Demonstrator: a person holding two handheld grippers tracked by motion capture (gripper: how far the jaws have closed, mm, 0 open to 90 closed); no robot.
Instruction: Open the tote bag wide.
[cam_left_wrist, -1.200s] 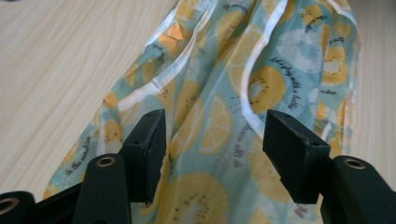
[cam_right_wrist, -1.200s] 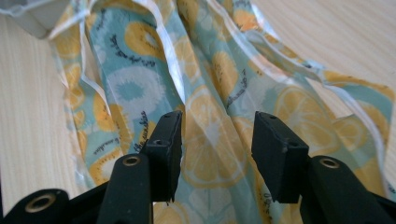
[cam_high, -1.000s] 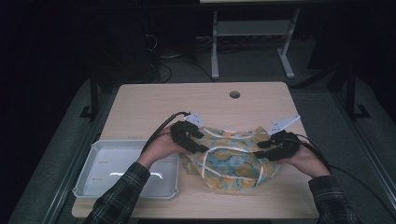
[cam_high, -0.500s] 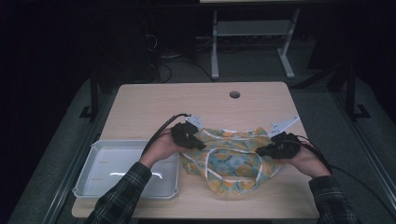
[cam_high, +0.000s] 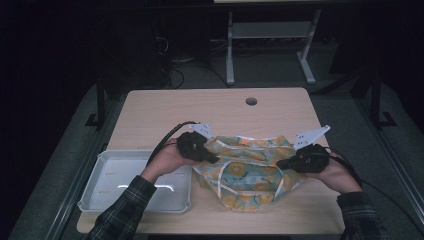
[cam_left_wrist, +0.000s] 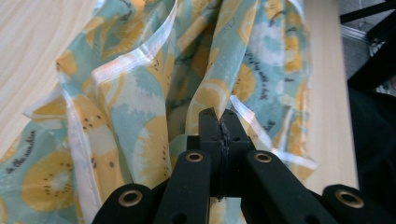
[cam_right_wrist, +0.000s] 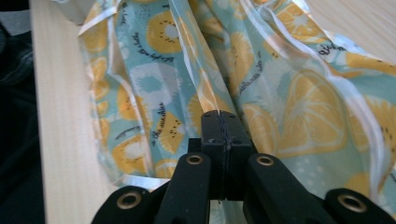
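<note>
A teal cloth printed with yellow fruit slices and edged in white trim lies bunched on the wooden table. My left gripper is at the cloth's left edge. In the left gripper view my left gripper is shut on a fold of the cloth. My right gripper is at the cloth's right edge. In the right gripper view my right gripper is shut on a trimmed fold of the cloth. The cloth hangs stretched between the two grippers.
A white plastic tray sits at the table's near left, just left of the cloth and under the left forearm. A round cable hole is in the far part of the table. Black cables trail from both grippers.
The left gripper has shifted a little left and up, and the cloth now spreads wider and tauter between the two grippers. The right hand has stayed in place.
</note>
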